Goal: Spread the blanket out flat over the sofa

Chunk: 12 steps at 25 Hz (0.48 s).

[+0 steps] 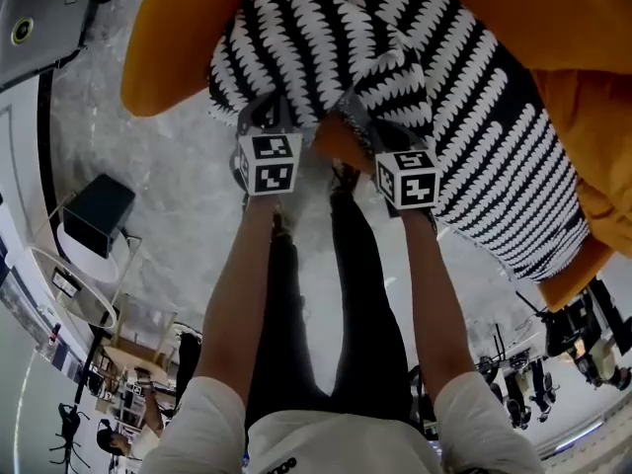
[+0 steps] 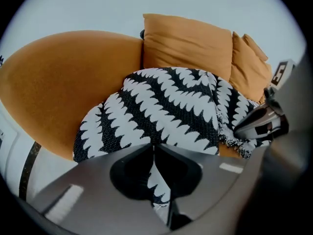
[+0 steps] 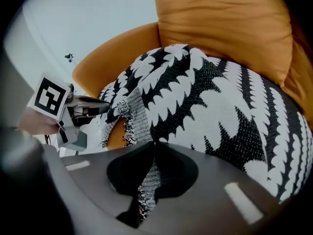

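A black-and-white patterned blanket (image 1: 415, 77) lies bunched on the orange sofa (image 1: 178, 38), draped over its seat and front edge. My left gripper (image 2: 152, 148) is shut on the blanket's (image 2: 166, 111) near edge, with cloth running between its closed jaws. My right gripper (image 3: 154, 148) is likewise shut on the blanket (image 3: 210, 106), its fringed hem hanging through the jaws. In the head view the left gripper (image 1: 269, 126) and right gripper (image 1: 380, 136) stand side by side at the blanket's front edge, a little apart.
Orange back cushions (image 2: 188, 45) stand behind the blanket. Grey marbled floor (image 1: 168, 186) lies in front of the sofa. A small round side table (image 1: 84, 255) with a dark box stands at the left. The person's legs (image 1: 316, 294) are below the grippers.
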Available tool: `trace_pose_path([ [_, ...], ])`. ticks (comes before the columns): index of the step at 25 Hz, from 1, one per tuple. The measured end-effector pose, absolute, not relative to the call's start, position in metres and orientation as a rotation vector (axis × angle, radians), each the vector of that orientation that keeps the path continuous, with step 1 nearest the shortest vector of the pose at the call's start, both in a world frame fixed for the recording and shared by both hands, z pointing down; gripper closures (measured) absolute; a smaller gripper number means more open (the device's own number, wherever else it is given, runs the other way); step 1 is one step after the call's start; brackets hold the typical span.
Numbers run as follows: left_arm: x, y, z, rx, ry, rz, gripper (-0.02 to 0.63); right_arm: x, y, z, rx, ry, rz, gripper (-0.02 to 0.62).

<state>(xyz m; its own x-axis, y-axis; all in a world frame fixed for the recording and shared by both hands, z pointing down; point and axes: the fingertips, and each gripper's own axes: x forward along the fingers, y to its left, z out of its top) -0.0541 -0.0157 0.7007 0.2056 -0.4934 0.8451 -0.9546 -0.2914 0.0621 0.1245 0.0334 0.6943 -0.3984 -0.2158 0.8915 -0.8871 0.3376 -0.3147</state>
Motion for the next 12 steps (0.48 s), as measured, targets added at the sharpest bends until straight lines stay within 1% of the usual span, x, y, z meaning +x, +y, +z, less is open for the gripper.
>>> trace_pose_path([
  [6, -0.065, -0.014, 0.696, 1.864, -1.381, 0.973, 0.586, 0.125, 0.037, 0.688, 0.956, -1.85, 1.126, 0.584],
  [12, -0.101, -0.011, 0.682, 1.8, -1.491, 0.99, 0.586, 0.101, 0.066, 0.677, 0.845, -1.901, 1.15, 0.584],
])
